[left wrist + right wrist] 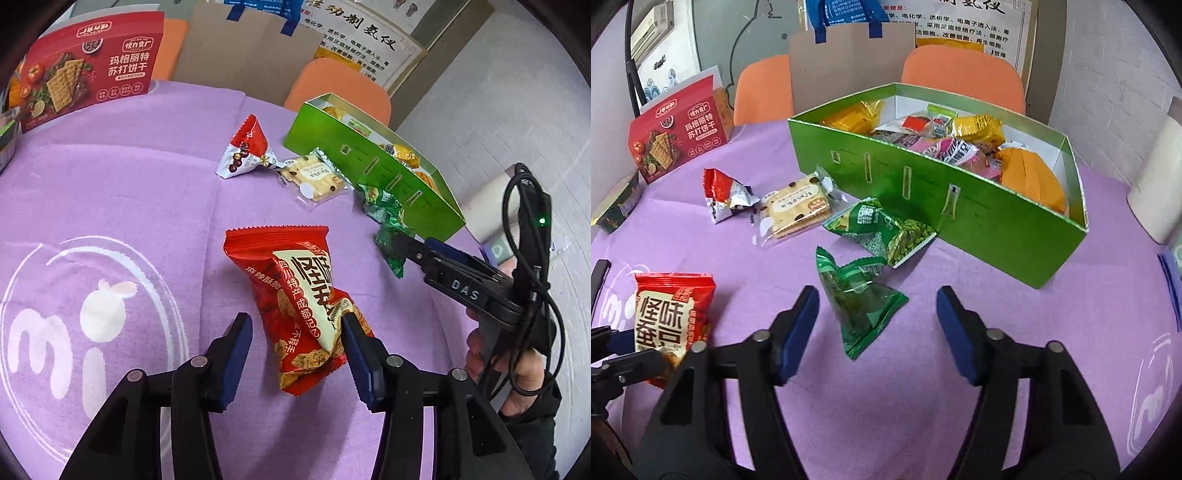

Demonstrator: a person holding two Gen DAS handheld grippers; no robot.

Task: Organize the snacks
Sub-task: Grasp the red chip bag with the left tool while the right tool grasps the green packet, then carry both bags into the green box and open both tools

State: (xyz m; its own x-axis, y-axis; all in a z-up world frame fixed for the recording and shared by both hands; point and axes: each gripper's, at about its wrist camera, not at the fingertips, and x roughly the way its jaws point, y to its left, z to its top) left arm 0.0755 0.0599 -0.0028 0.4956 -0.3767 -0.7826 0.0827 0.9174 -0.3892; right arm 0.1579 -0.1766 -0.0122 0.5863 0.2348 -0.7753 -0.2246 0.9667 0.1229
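Already the green box (923, 206) at the far right of the purple cloth (997, 332) holds a good heap of snacks: yellow, orange, pink and clear packets lie piled inside it. So the sorting looks well under way, though not finished.

Five packets lie loose on the cloth. Near the left sits the red bag (295, 306), with the left gripper (297, 330) spread wide around its lower end; the right finger seems to touch the wrapper, the left one stands clear, and nothing is clamped. Just right of it, the right gripper (877, 314) is likewise wide open over the near green pouch (858, 306), gripping nothing; whether its fingers touch the pouch I cannot tell. A second green pouch (886, 232) lies beyond that, just beside the box's front wall. Left of it is a clear cracker pack (792, 212), and further left a red-and-white triangular packet (724, 195).

A red cracker carton (679, 144) stands at the far left; whether it belongs to the job is unclear.

By my reckoning both hands are set to close on their packets, and all five must yet go into the box.
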